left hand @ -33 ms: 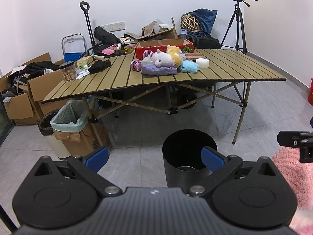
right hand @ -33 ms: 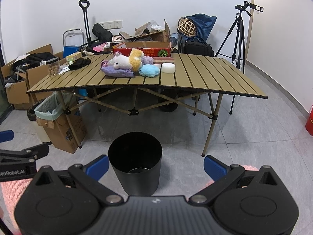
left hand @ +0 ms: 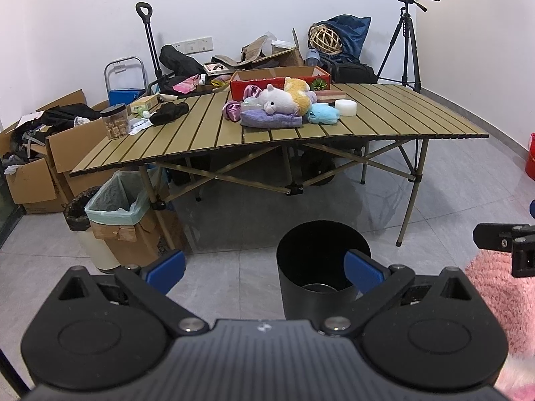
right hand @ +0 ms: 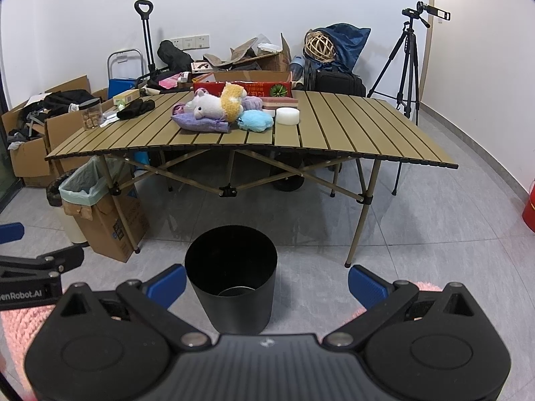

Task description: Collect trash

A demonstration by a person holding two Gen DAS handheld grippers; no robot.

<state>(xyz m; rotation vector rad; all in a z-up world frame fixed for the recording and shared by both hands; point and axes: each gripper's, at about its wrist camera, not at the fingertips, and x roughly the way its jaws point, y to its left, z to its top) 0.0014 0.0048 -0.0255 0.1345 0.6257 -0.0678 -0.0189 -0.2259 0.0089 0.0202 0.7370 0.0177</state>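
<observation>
A black round bin (left hand: 321,267) (right hand: 230,277) stands on the grey tile floor in front of a slatted folding table (left hand: 401,117) (right hand: 351,127). A metal object lies at the bin's bottom. My left gripper (left hand: 264,265) is open and holds nothing; the bin sits behind its right finger. My right gripper (right hand: 266,282) is open too, with the bin behind its left finger. Both hang low, well short of the table. On the table lie plush toys (left hand: 284,100), a white foam disc (left hand: 346,107), a snack jar (left hand: 114,122), a black glove (left hand: 169,112) and small wrappers (left hand: 138,125).
A cardboard box lined with a green bag (left hand: 113,200) stands by the table's left leg. Open cartons (left hand: 30,173) crowd the left wall. A tripod (left hand: 406,43) is at the back right, a pink rug (left hand: 501,300) lies at the right, and a red bucket (left hand: 530,160) sits at the edge.
</observation>
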